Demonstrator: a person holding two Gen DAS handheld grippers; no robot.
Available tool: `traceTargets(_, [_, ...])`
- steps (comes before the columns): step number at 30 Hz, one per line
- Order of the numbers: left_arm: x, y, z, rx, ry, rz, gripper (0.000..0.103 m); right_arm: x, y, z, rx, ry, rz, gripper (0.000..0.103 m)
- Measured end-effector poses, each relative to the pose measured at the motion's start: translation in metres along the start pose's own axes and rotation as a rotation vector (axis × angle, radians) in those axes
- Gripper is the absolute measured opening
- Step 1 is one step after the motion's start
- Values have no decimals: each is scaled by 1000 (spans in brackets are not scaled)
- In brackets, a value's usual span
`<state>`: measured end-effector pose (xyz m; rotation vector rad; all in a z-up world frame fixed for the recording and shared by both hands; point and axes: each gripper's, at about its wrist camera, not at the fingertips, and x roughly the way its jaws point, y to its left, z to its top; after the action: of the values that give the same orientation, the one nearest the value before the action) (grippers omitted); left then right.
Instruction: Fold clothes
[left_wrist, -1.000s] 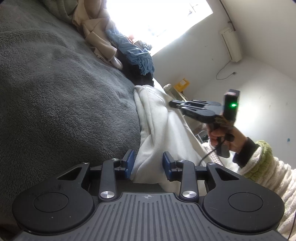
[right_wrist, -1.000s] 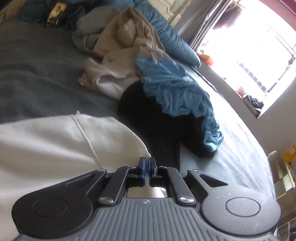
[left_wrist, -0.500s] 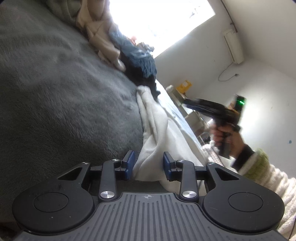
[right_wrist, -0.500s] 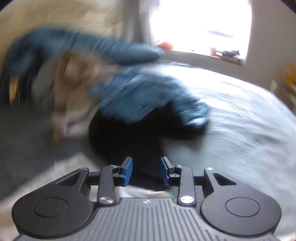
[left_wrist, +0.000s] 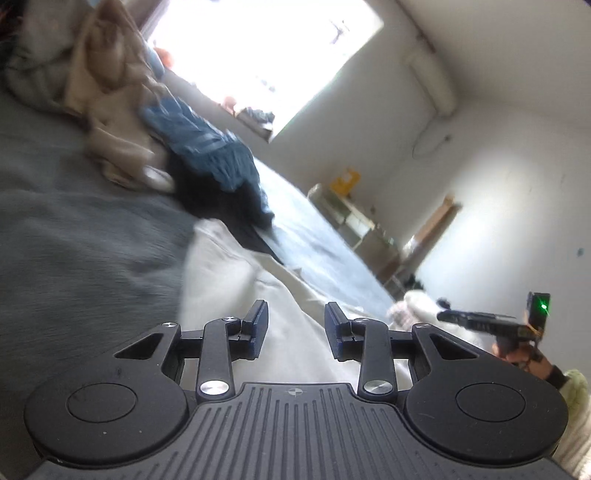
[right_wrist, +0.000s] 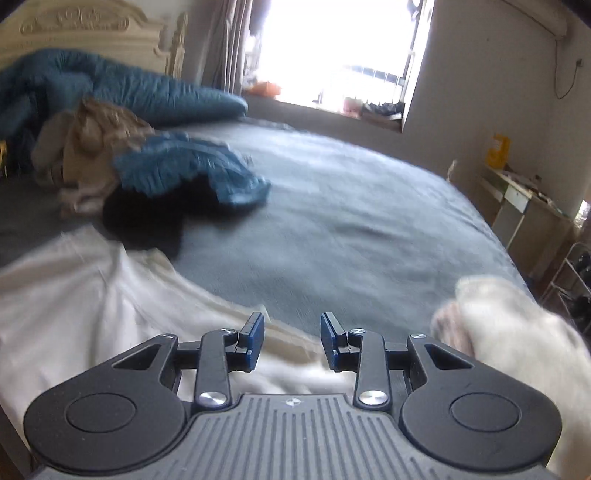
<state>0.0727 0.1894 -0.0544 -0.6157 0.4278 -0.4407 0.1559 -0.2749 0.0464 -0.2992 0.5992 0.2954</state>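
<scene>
The left gripper (left_wrist: 295, 326) has its jaws parted, with the white garment (left_wrist: 236, 280) running up between them; the cloth fills the gap, but whether the pads pinch it cannot be told, since daylight shows at each blue pad. The right gripper (right_wrist: 291, 341) also stands with jaws apart, and nothing is between them. Its jaws opened within the last second; a second ago they were shut with a sliver of white cloth in them, so the release looks deliberate, made to let the laid fold rest.

Just below and to the left of the right jaws, the white garment (right_wrist: 110, 306) lies spread over the grey bed (right_wrist: 351, 221), its edge passing under the left pad. It probably sits here at the near edge of the bed because that is the cleared patch for folding. To the right of these jaws a fluffy cream sleeve (right_wrist: 517, 332) shows.

Farther ahead and to the left of both pairs of jaws sits the waiting heap: a black garment (right_wrist: 147, 221) touching the far end of the white one, a blue garment (right_wrist: 192, 170) draped over it, and beige clothes (right_wrist: 92, 147) behind. These are piled out of the way, well beyond the working patch.

From the left wrist view, the right gripper (left_wrist: 476, 319) hangs off to the right, clear of the cloth.
</scene>
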Motion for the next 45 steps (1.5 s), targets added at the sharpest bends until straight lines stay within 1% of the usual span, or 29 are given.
traceTargets(2, [21, -8, -3, 14, 36, 25, 33, 9, -3, -13, -15, 29, -1, 36])
traceTargets(5, [39, -13, -10, 46, 85, 89, 33, 26, -7, -28, -44, 66, 11, 36])
traceTargets(7, [44, -13, -15, 65, 110, 133, 33, 42, -14, -32, -35, 89, -6, 36])
traceTargets(10, [49, -12, -19, 74, 128, 166, 33, 60, -27, -33, -26, 97, -24, 36])
traceTargets(11, [51, -12, -19, 75, 129, 170, 33, 67, -31, -34, -27, 99, -29, 39])
traceTargets(13, [52, -12, -20, 77, 129, 178, 33, 80, -38, -34, 8, 115, -7, 41])
traceTargets(15, [52, -12, -20, 78, 131, 185, 33, 91, -44, -38, 49, 140, 40, 38])
traceTargets(16, [52, -13, -21, 82, 133, 189, 33, 95, -45, -40, 63, 144, 58, 18])
traceTargets(17, [53, -14, -22, 87, 134, 193, 33, 92, -46, -42, 76, 116, 45, 4])
traceTargets(20, [54, -15, -21, 105, 136, 199, 33, 71, -50, -43, 115, 5, -3, 4])
traceTargets(23, [56, -15, -21, 118, 145, 199, 33, 56, -55, -44, 129, -65, -86, 4])
traceTargets(26, [58, -14, -21, 127, 152, 202, 33, 65, -62, -48, 124, -57, -132, 4])
traceTargets(31, [59, -13, -21, 131, 154, 207, 33, 99, -69, -54, 175, -37, -127, 4])
traceTargets(32, [60, -13, -21, 132, 154, 209, 33, 107, -71, -56, 188, -25, -129, 4])
traceTargets(35, [60, -12, -21, 131, 157, 208, 32, 129, -80, -67, 248, 49, -155, 4])
traceTargets(36, [60, -12, -20, 130, 158, 209, 32, 131, -84, -69, 268, 63, -174, 4])
traceTargets(37, [60, -12, -20, 129, 160, 208, 32, 125, -87, -68, 289, 66, -181, 6])
traceTargets(39, [60, -12, -19, 126, 162, 207, 32, 110, -93, -66, 326, 69, -194, 13])
traceTargets(40, [60, -12, -19, 124, 162, 207, 33, 90, -89, -65, 308, 41, -186, 16])
traceTargets(43, [57, -15, -18, 124, 154, 210, 33, 27, -78, -61, 254, -43, -165, 20])
traceTargets(45, [54, -18, -18, 126, 145, 214, 33, -26, -71, -63, 226, -111, -156, 23])
